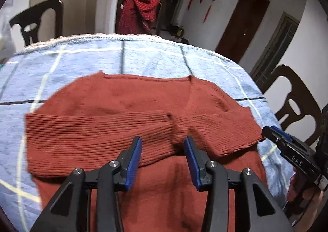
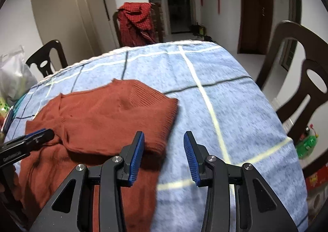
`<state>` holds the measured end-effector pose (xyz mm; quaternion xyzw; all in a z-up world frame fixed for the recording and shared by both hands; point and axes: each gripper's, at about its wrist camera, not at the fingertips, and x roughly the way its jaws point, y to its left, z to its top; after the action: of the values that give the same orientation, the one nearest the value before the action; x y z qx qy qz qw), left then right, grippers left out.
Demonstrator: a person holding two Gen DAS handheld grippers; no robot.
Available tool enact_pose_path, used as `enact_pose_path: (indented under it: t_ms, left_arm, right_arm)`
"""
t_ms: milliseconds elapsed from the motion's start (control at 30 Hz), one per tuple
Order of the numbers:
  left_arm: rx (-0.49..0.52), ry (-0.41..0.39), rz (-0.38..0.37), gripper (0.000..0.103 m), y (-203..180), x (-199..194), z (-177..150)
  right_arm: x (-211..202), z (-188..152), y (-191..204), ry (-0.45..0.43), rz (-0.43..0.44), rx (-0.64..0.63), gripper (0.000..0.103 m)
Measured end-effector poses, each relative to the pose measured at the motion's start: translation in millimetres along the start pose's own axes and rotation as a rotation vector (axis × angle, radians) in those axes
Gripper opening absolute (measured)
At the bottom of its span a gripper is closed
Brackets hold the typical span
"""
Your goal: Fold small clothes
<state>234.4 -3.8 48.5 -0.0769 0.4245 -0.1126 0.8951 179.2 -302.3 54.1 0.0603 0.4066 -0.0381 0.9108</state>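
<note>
A rust-red knit sweater (image 1: pixel 127 113) lies flat on the blue checked cloth (image 1: pixel 61 64) of the table, both ribbed sleeves folded across its body. My left gripper (image 1: pixel 163 150) is open and empty, hovering just above the folded sleeves near the sweater's middle. My right gripper (image 2: pixel 164 146) is open and empty, above the sweater's right edge (image 2: pixel 155 129) and the bare cloth (image 2: pixel 225 109). The right gripper also shows at the right of the left wrist view (image 1: pixel 272 132), beside the right sleeve cuff. The left gripper shows at the left of the right wrist view (image 2: pixel 41 135).
Dark wooden chairs (image 1: pixel 295 105) (image 2: pixel 303 80) stand around the table. One far chair carries a red checked garment (image 1: pixel 141 10). A plastic bag (image 2: pixel 12 72) sits at the table's left side. Green bottles (image 2: pixel 307 143) stand on the floor at right.
</note>
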Motion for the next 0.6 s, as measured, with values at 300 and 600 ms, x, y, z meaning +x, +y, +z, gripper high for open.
enact_pose_path:
  t_ms: [300, 600]
  left_arm:
    - [0.051, 0.097, 0.054, 0.05, 19.5, -10.7, -28.2]
    - [0.113, 0.135, 0.036, 0.056, 21.1, -28.1, -60.6]
  right_arm:
    - [18.1, -6.9, 19.8, 0.075, 0.008, -0.087, 0.041]
    - [0.0, -16.4, 57.6, 0.043, 0.063, -0.185, 0.041]
